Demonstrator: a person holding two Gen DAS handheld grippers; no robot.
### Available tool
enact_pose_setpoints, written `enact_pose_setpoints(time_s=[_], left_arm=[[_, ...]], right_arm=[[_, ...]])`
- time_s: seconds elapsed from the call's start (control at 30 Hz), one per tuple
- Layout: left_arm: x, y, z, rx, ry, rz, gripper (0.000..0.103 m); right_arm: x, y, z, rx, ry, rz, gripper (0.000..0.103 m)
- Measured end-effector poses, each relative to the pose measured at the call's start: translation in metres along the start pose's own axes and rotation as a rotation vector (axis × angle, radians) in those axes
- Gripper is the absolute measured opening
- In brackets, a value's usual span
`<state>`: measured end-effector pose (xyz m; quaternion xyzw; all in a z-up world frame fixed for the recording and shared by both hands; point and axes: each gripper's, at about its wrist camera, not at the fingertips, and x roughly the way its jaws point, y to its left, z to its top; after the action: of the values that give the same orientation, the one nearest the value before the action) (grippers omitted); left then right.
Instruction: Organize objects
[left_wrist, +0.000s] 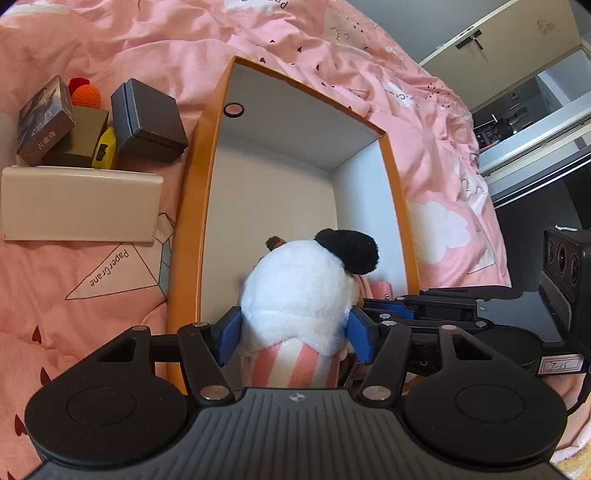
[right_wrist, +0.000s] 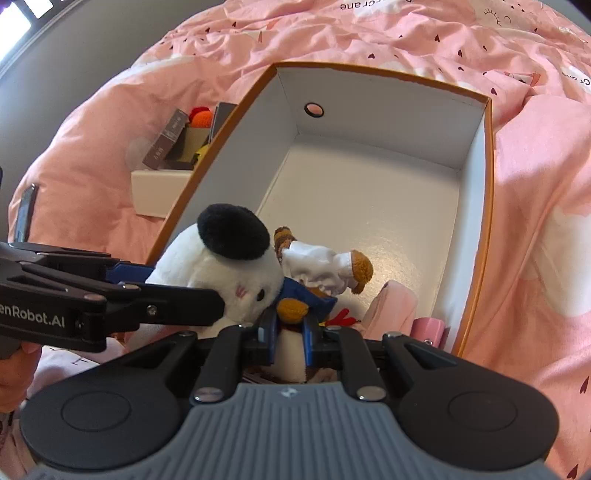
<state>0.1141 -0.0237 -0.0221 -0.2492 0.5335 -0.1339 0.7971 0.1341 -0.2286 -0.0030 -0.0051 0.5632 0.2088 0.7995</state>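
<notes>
An orange-rimmed cardboard box (left_wrist: 192, 192) with a white inside lies on a pink bedspread; it also shows in the right wrist view (right_wrist: 489, 192). My left gripper (left_wrist: 293, 334) is shut on a white plush with a black ear and a pink-striped body (left_wrist: 299, 291), held over the box's near end; the plush shows in the right wrist view (right_wrist: 221, 269). My right gripper (right_wrist: 290, 338) is shut on a brown doll in white and blue clothes (right_wrist: 317, 269), low in the same end of the box.
Left of the box, a white tray (left_wrist: 81, 203) holds small dark boxes (left_wrist: 147, 122), a yellow item and an orange knitted ball (left_wrist: 86, 95). A pink cloth (right_wrist: 391, 306) and a pink item (right_wrist: 428, 326) lie in the box's near right corner. A wardrobe stands at the right.
</notes>
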Motion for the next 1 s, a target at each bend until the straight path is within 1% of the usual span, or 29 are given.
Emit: enact_pose_setpoints(time_s=[0.07,0.2,0.27,0.33,0.43,0.7,0.77,0.8,0.87,0.97,1.0], left_arm=[[0.005,-0.001,-0.002,0.001,-0.004,0.019,0.069],[0.01,-0.01,-0.008,0.054,-0.022,0.07,0.069],[0.011,-0.015,-0.01,0.088,-0.027,0.102,0.069],[0.013,-0.018,-0.012,0.116,-0.02,0.126,0.07],[0.017,-0.019,-0.014,0.141,-0.005,0.166,0.07],[0.012,-0.02,-0.017,0.167,-0.012,0.163,0.073],[0.007,-0.023,-0.017,0.2,-0.036,0.155,0.076],[0.005,-0.024,-0.017,0.213,-0.045,0.147,0.077],[-0.002,-0.024,-0.015,0.217,-0.065,0.138,0.08],[-0.011,-0.024,-0.011,0.229,-0.1,0.122,0.08],[-0.014,-0.024,-0.01,0.229,-0.108,0.113,0.077]], right_arm=[[0.004,-0.001,-0.001,-0.001,0.01,-0.004,0.014],[0.014,-0.006,0.0,0.012,0.039,-0.019,0.014],[0.02,-0.011,0.0,0.028,0.062,-0.009,0.014],[0.026,-0.014,-0.002,0.04,0.083,-0.004,0.014],[0.027,-0.016,-0.004,0.046,0.083,0.002,0.014],[0.024,-0.013,-0.006,0.045,0.076,-0.018,0.016],[0.024,-0.012,-0.005,0.04,0.071,-0.035,0.019],[0.024,-0.012,-0.005,0.037,0.069,-0.043,0.022],[0.025,-0.01,-0.004,0.033,0.069,-0.048,0.022],[0.025,-0.008,-0.003,0.025,0.067,-0.056,0.023],[0.025,-0.007,-0.003,0.021,0.067,-0.061,0.023]])
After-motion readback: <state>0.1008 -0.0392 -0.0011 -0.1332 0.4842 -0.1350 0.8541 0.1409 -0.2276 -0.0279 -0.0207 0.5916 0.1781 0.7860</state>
